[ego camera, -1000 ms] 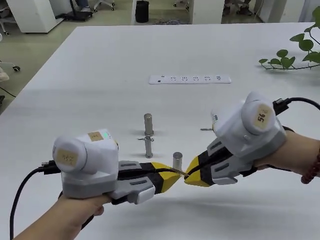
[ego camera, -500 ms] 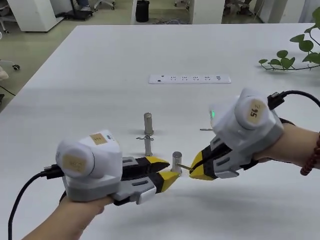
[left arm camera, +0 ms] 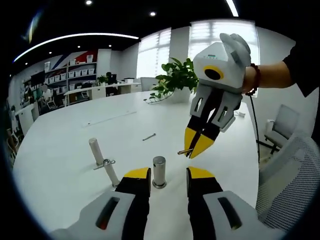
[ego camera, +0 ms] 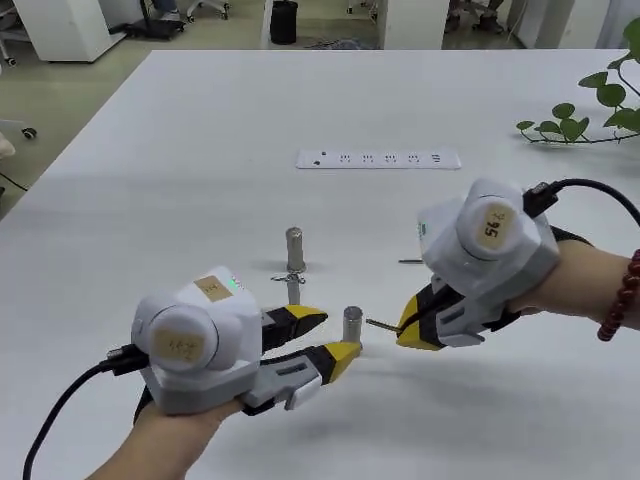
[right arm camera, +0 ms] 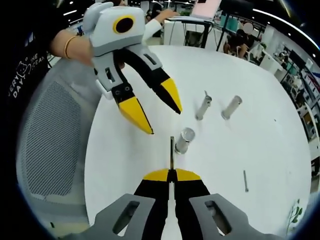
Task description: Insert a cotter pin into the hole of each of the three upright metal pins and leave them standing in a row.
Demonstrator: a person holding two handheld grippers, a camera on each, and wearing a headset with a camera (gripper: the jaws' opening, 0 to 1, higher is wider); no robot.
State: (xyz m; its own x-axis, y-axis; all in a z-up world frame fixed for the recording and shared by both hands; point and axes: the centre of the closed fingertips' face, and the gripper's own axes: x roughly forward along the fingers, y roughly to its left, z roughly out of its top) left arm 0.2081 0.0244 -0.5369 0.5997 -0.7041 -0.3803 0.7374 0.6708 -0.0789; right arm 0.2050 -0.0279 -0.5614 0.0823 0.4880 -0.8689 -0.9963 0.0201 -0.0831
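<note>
On the white table (ego camera: 200, 150), the left hand-held gripper (ego camera: 338, 333) is held open, with the near pin (ego camera: 352, 326) stood upright just ahead, between its jaws. The right hand-held gripper (ego camera: 403, 335) is clamped on a cotter pin (ego camera: 381, 325), whose tip is pointed at that pin, just short of it. Behind, the middle pin (ego camera: 293, 285) is seen with a cotter through it, and the far pin (ego camera: 294, 248) stands bare. A spare cotter (ego camera: 411, 261) is seen lying flat.

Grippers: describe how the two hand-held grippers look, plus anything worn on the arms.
The left gripper and right gripper each have a rounded white-and-grey housing, black jaws with yellow tips, a round tan sticker on the rear cap and a trailing black cable. The right sticker bears digits. A reddish bead bracelet circles the right wrist.
</note>
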